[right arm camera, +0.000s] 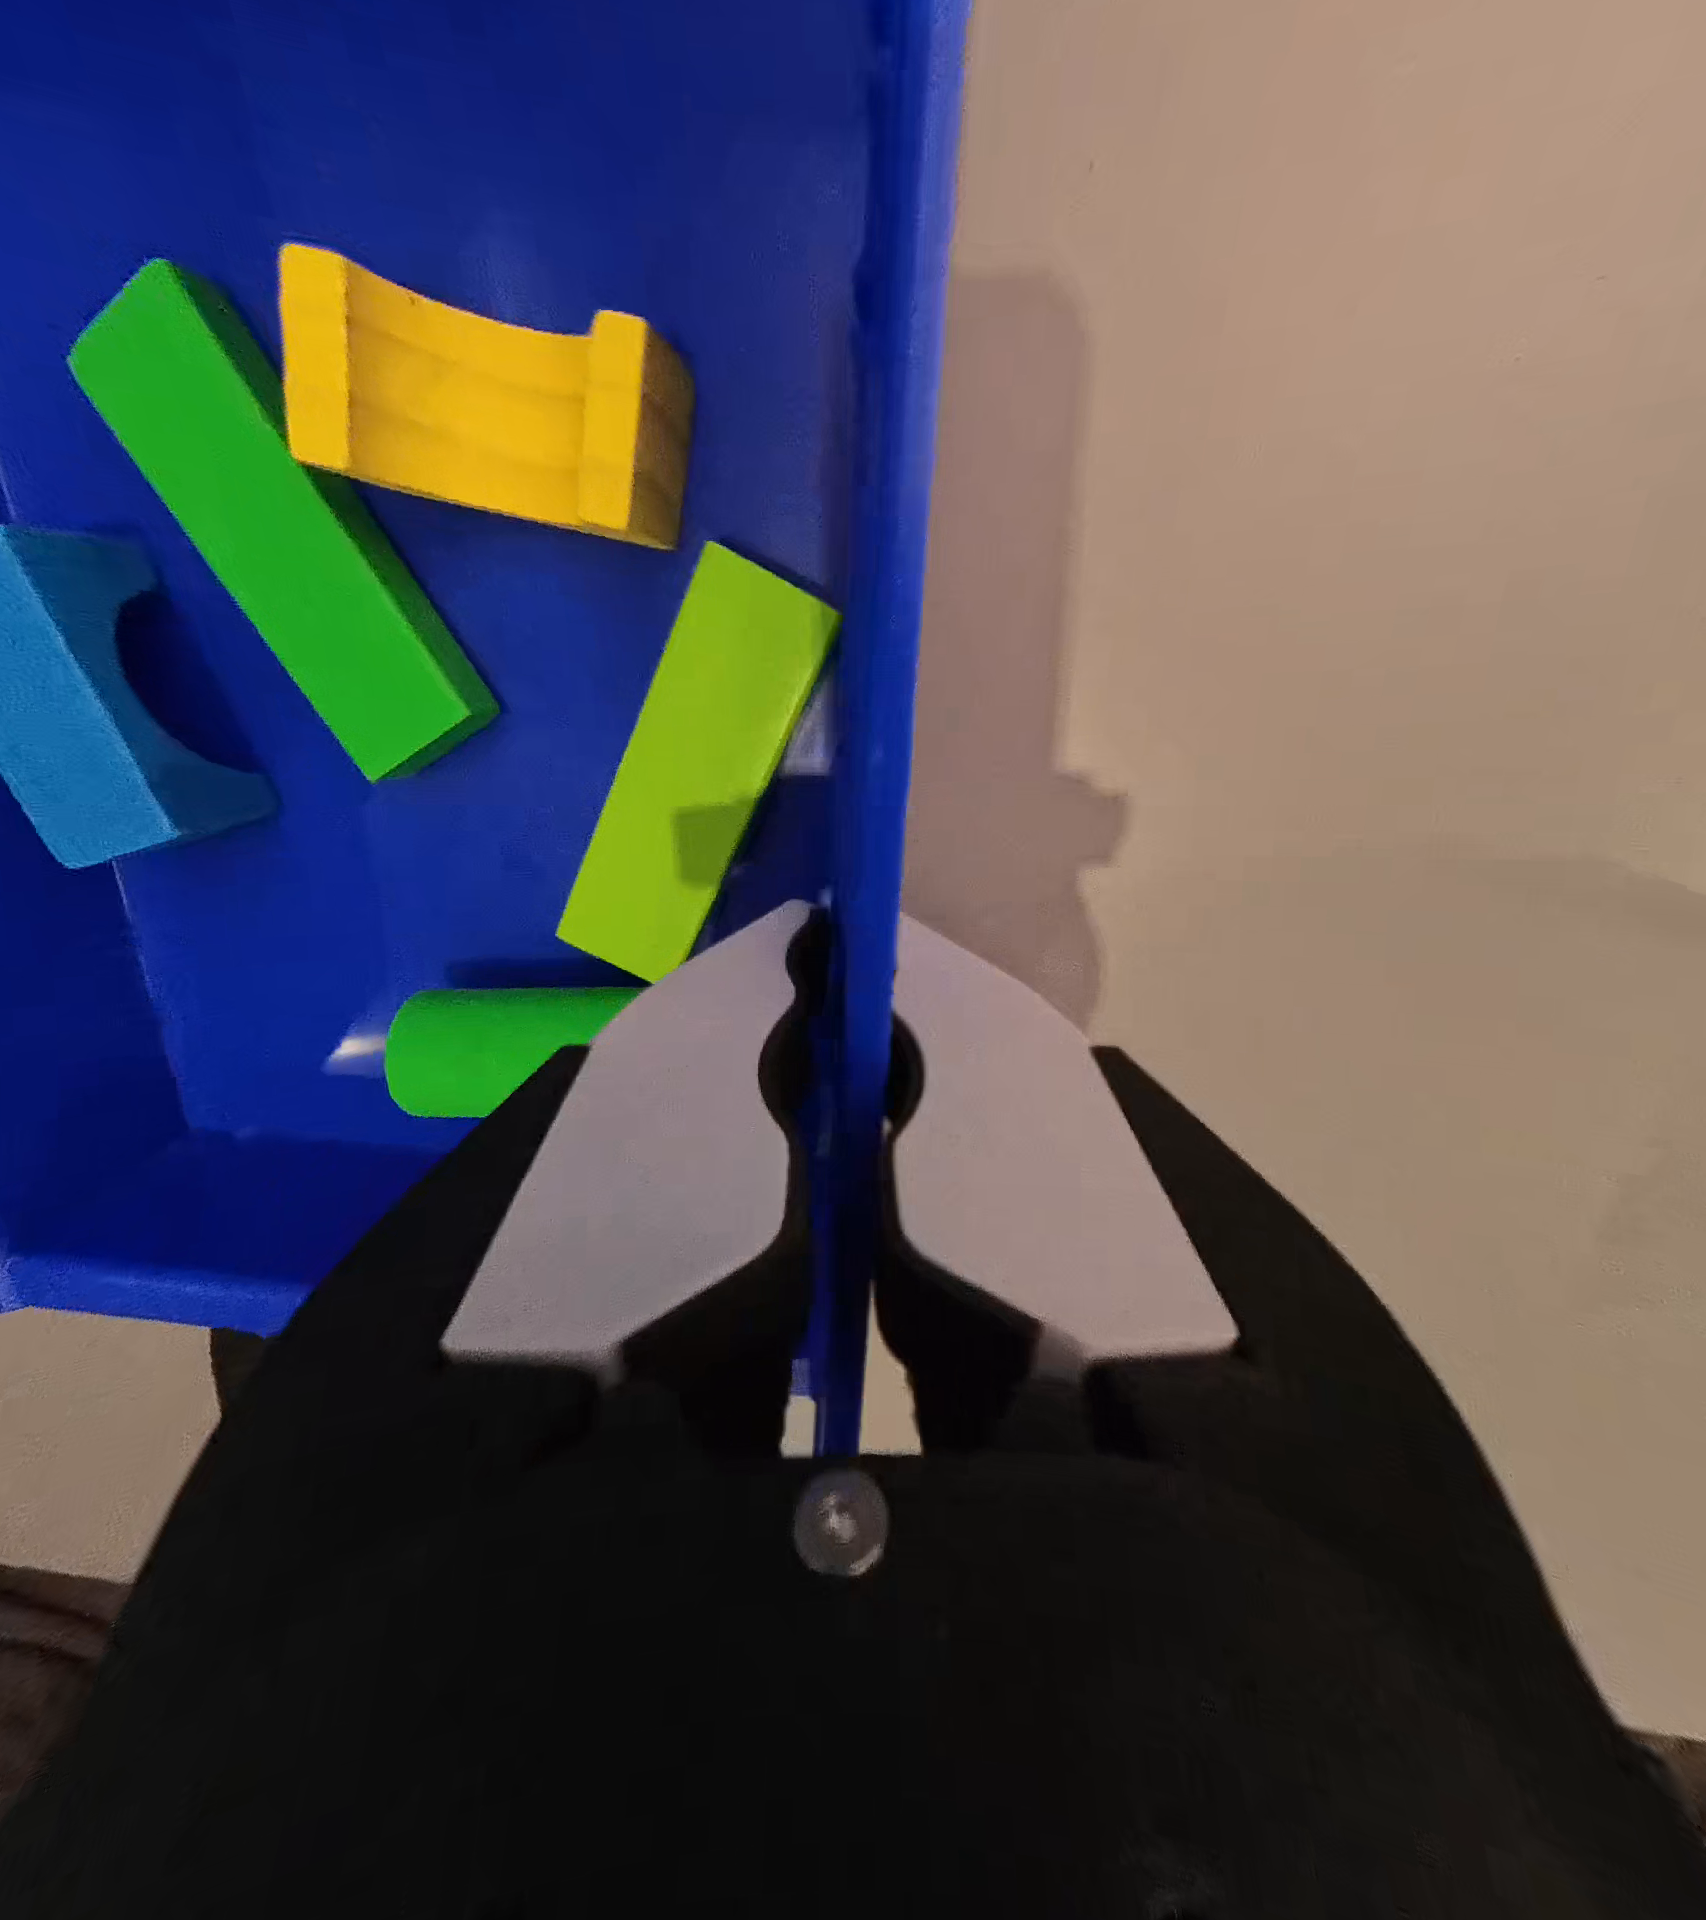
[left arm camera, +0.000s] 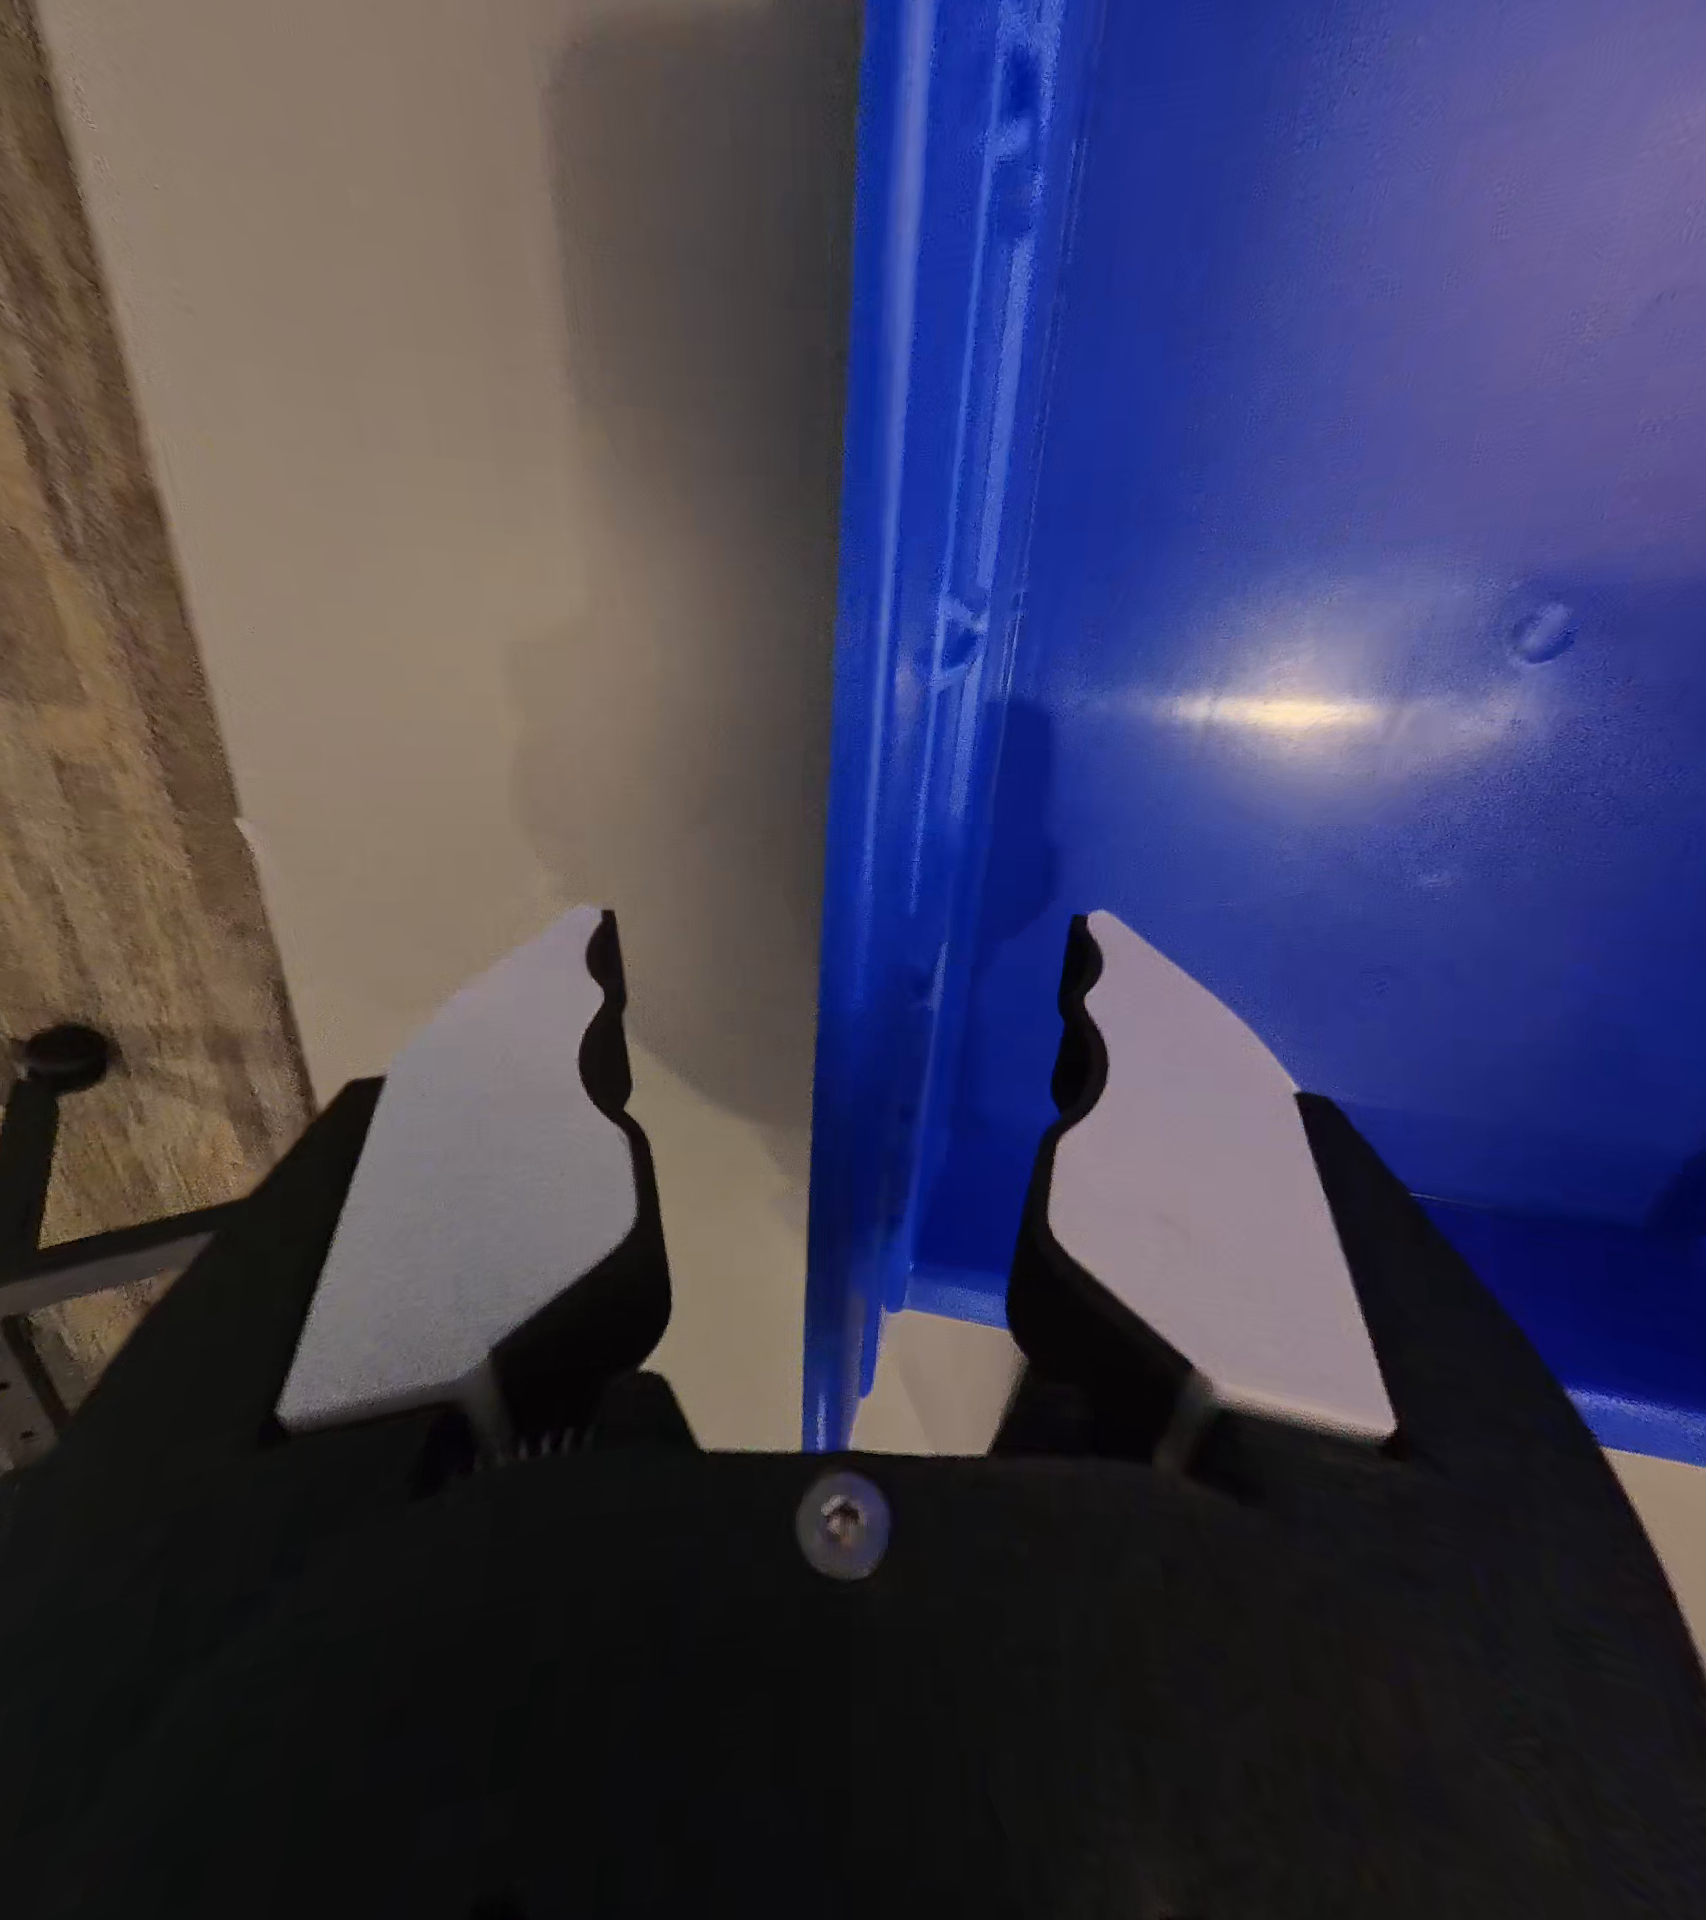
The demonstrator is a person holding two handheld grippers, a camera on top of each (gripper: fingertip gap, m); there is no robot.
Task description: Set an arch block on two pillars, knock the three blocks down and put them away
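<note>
Colours we see in the blue bin (right arm camera: 558,125)
We see a yellow arch (right arm camera: 475,405), light-blue arch (right arm camera: 49,696), green plank (right arm camera: 267,520), lime plank (right arm camera: 693,758), green cylinder (right arm camera: 485,1049)

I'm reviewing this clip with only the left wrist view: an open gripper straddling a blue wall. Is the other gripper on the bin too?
Observer: Yes. The right gripper is shut on the blue plastic bin, clamping its side wall.
Operator: My part of the bin looks bare. Any blocks inside?
Observer: Five show: a yellow wooden arch block, a light blue arch block, a dark green flat bar, a lime green flat bar and a green cylinder.
Operator: Are any stacked?
Observer: No, all lie loose on the bin floor.
</note>
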